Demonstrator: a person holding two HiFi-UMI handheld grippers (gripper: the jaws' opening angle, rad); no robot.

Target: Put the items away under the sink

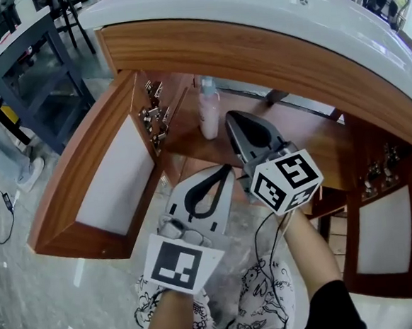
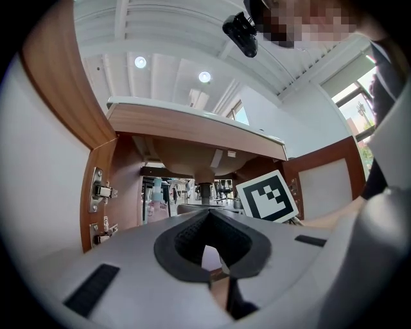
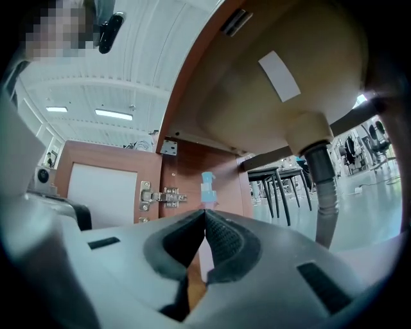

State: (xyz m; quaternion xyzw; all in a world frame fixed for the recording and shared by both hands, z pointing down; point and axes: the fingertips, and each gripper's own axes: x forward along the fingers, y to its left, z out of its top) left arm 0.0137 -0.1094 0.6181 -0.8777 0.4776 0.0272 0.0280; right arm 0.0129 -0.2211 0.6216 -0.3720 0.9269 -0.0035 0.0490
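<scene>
- Right gripper (image 3: 205,212): fingers pressed together tip to tip, nothing between them; pointed level into the open cabinet, toward the bottle.
- Left gripper (image 2: 207,213): fingers likewise closed and empty; held lower and nearer the body, just outside the cabinet mouth.
- Bottle (image 1: 209,109), pale pink with a light blue cap: upright on the cabinet floor (image 1: 295,128) under the sink, toward the back left, near the left-side hinges, apart from both grippers.
- Step in hand, as judged: placing done, with the bottle standing free inside and both grippers unloaded in front of it.
- Next move, as judged: backing both grippers clear of the cabinet mouth without knocking the bottle, then either fetching another item (none in view here) or swinging the doors shut.
- Count: one bottle; two grippers; two cabinet doors, left door (image 1: 108,182) and right door (image 1: 385,231), both open; two hinges (image 2: 101,190) on the left side; one sink bowl (image 3: 257,103) overhead with one drain pipe (image 3: 324,193).
</scene>
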